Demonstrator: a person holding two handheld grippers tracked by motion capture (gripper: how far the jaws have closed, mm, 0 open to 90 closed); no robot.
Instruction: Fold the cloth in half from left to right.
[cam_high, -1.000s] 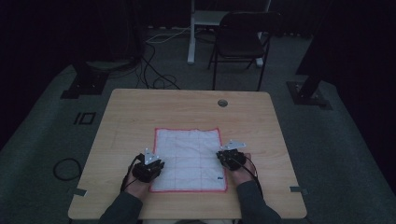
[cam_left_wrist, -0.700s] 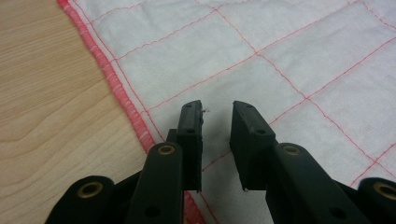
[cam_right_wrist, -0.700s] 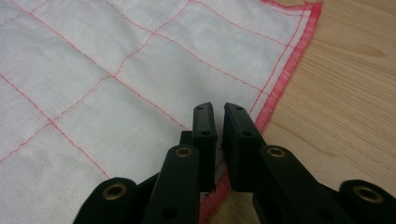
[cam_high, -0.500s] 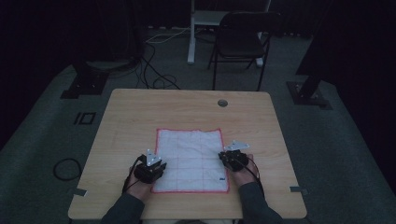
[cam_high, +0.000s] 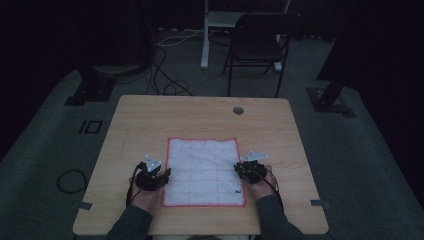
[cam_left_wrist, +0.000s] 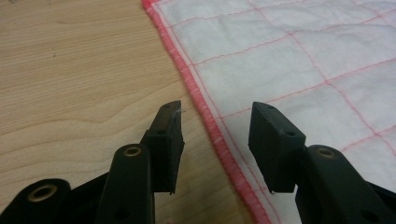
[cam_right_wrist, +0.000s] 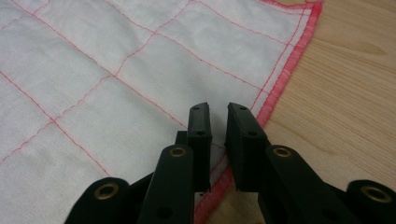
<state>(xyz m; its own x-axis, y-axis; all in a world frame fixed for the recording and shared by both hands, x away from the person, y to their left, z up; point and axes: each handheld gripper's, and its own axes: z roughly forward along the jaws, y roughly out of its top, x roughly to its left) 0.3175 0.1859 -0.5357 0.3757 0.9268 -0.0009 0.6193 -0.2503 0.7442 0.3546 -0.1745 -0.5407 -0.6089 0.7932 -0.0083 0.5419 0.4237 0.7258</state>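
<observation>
Left gripper (cam_left_wrist: 215, 140): jaws spread wide, straddling the cloth's (cam_high: 204, 170) red-stitched left hem, holding nothing. Right gripper (cam_right_wrist: 217, 140): jaws nearly together with a narrow gap, over the right hem; whether they pinch fabric, cannot tell. Cloth white with red grid, flat, near the tabletop's (cam_high: 150, 120) front edge. Chair (cam_high: 260, 40) beyond the far edge.

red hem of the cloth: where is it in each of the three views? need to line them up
High view: the red hem frames the white cloth at mid-table, between the two grippers.
Left gripper view: the hem runs diagonally from top centre to the bottom, between open jaws.
Right gripper view: the hem runs down from the corner at top right to the nearly closed jaws.
Shared landmark: the cloth's pink grid lines.
</observation>
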